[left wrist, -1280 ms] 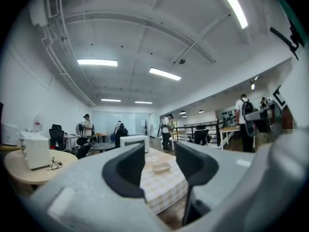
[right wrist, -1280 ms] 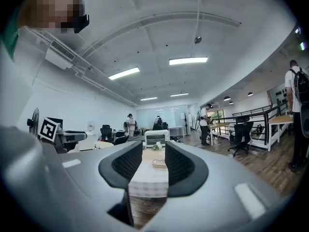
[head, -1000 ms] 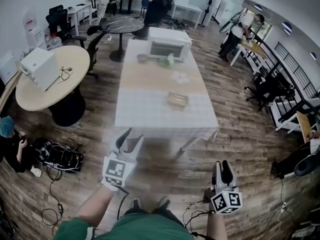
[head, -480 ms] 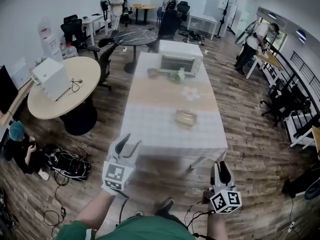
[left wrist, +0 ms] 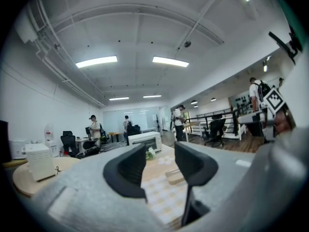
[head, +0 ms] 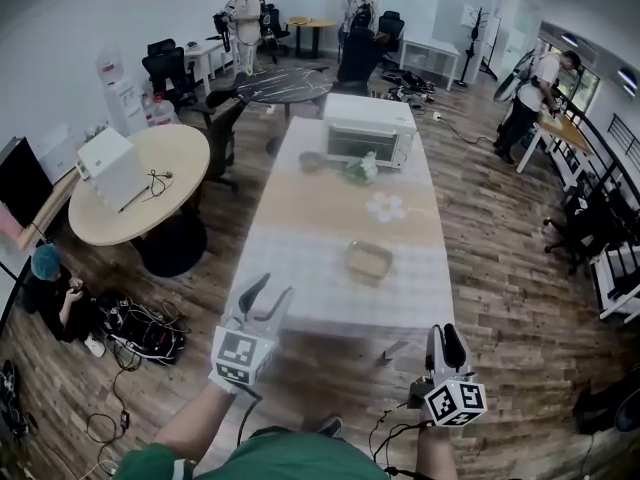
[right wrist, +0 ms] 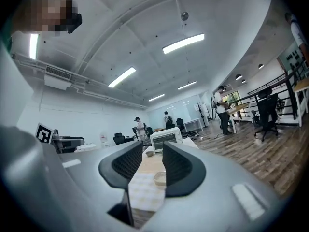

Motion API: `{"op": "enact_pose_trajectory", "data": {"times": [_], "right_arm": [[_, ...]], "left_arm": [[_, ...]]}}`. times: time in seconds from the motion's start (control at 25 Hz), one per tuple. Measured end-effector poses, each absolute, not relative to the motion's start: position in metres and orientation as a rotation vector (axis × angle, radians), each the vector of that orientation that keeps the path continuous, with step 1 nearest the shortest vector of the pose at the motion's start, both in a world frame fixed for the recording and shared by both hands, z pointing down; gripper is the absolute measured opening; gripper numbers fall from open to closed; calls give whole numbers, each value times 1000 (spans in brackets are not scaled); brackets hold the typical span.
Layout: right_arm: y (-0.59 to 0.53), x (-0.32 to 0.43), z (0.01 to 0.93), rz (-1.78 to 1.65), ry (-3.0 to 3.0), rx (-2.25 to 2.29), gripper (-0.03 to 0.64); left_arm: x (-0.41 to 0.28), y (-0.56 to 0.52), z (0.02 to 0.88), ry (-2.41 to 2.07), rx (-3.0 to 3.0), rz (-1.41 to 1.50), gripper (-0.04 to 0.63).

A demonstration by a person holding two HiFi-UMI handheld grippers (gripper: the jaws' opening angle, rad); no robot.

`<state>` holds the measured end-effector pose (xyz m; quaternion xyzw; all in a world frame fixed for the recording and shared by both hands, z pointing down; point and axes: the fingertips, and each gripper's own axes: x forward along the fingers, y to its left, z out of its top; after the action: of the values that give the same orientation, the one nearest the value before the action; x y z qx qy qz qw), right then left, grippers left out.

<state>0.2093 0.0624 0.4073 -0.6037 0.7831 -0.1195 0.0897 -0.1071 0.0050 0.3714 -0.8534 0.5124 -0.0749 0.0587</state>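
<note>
Fingers of the left gripper stand apart with only air between them. The right gripper is also empty, with its jaws a little open. Both are held low, at the near edge of the long table. Compared with a second ago, this table has come nearer, and the left gripper is now at its near left corner. A shallow dish lies on the cloth, still well apart from both grippers. Farther away stands a toaster oven, and a round table stands at the left.
</note>
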Motion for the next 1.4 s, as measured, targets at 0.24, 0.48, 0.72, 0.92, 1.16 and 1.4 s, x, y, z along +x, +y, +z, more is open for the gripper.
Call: {"op": "enact_pose_trajectory", "data": {"times": [0.24,0.48,0.72,0.92,1.16,1.4], "right_arm": [[29,242,420,-401,2368,-1742,129],[6,259,437,-442,2380,-1729,129],[-35,261,451,-486,2391,-1749,129],[-71,261,449,-470,2365,-1818,129],[-132,244,445,-444,2346,-1905,129],[-191,216,459,-487,2361,-1965,129]], "left_arm": [[-65,-20,373,1583,-2571,-242,186],[-47,-39,390,1598,-2591,-272,186],[-38,-90,404,1582,-2626,-286,186],[-40,-139,408,1545,-2670,-232,186],[-71,-213,419,1540,-2718,-196,186],[-104,-277,437,1543,-2769,-192,186]]}}
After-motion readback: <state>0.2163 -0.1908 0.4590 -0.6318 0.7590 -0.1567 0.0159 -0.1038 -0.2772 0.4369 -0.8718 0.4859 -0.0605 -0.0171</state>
